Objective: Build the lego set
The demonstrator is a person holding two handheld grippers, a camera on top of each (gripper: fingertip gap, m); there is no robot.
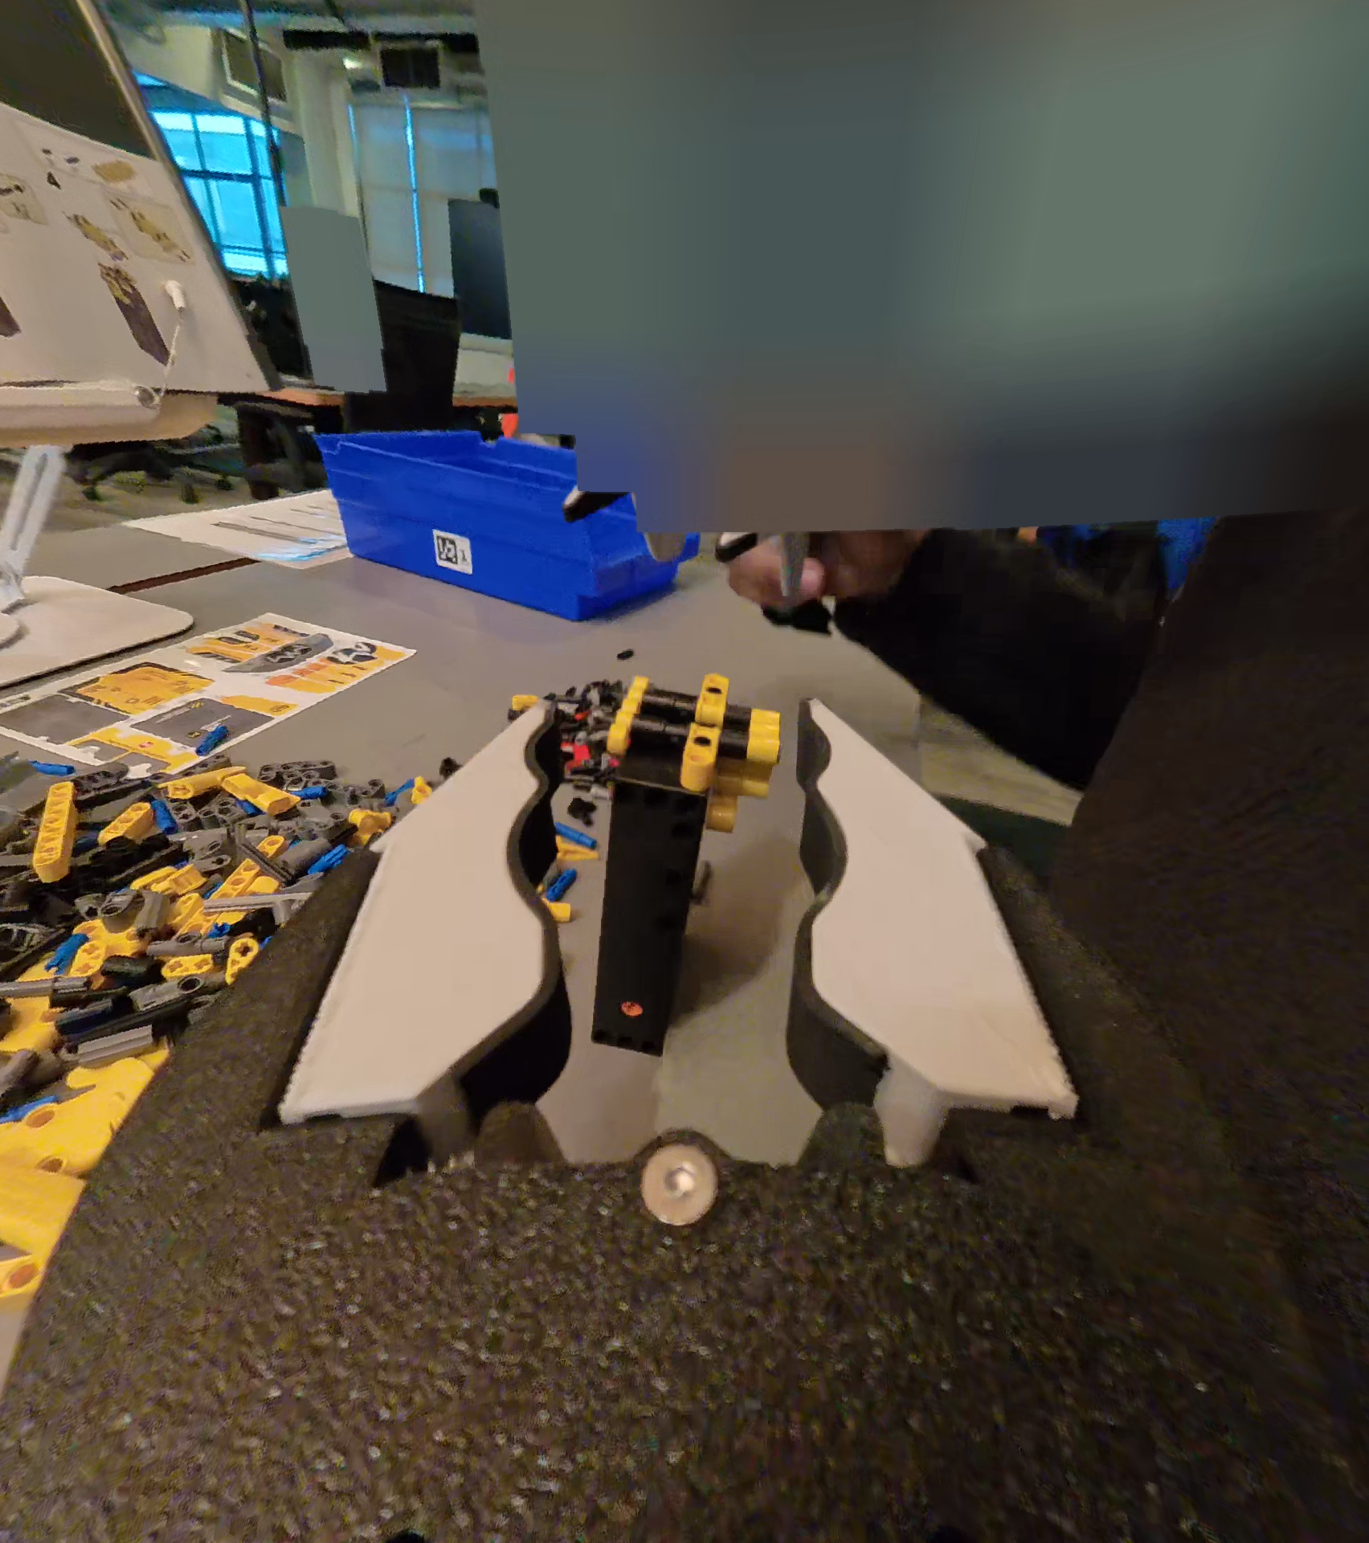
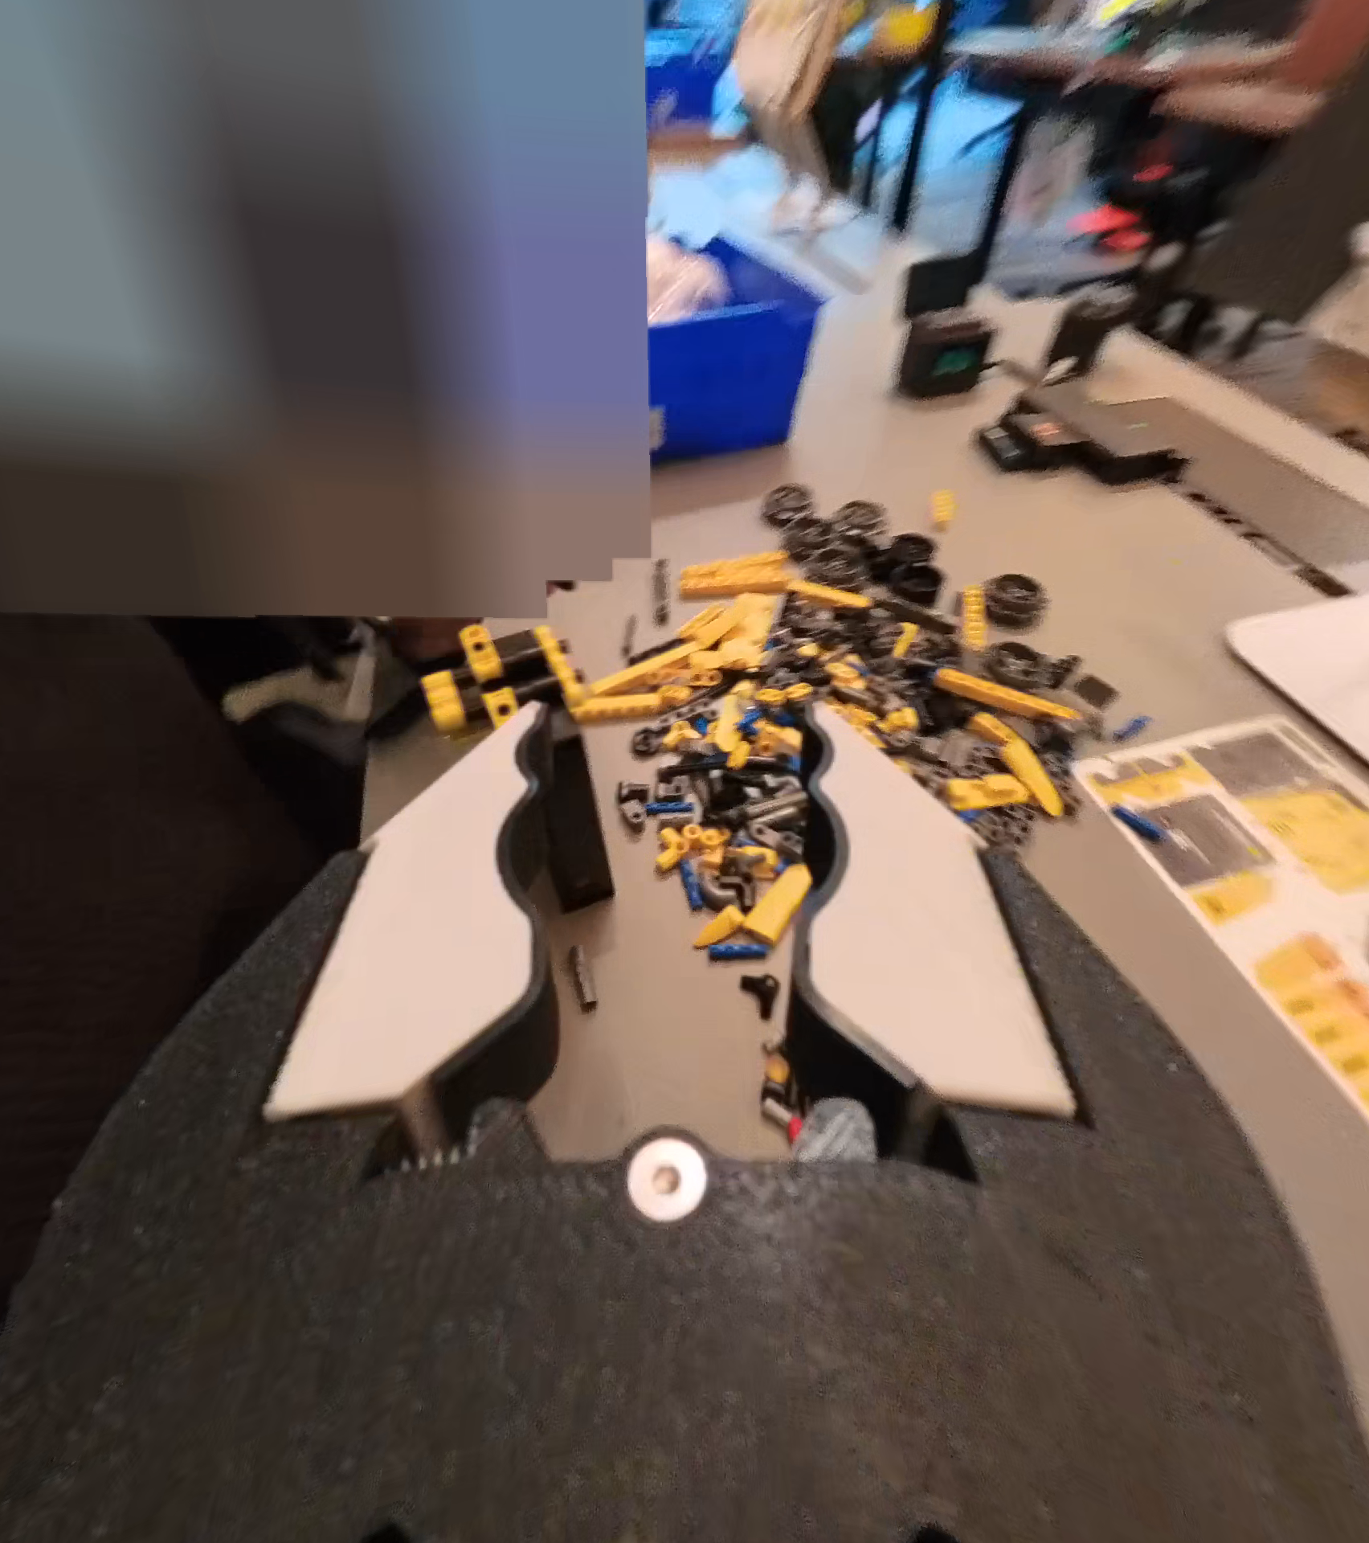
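My left gripper (image 1: 669, 835) is spread wide, grasping nothing, straddling a partly built black-and-yellow plastic brick assembly (image 1: 664, 801) on the grey table (image 1: 447, 668). My right gripper (image 2: 677, 793), equally released, hovers over the loose pile of yellow, black and blue pieces (image 2: 831, 693); most remain unassembled.
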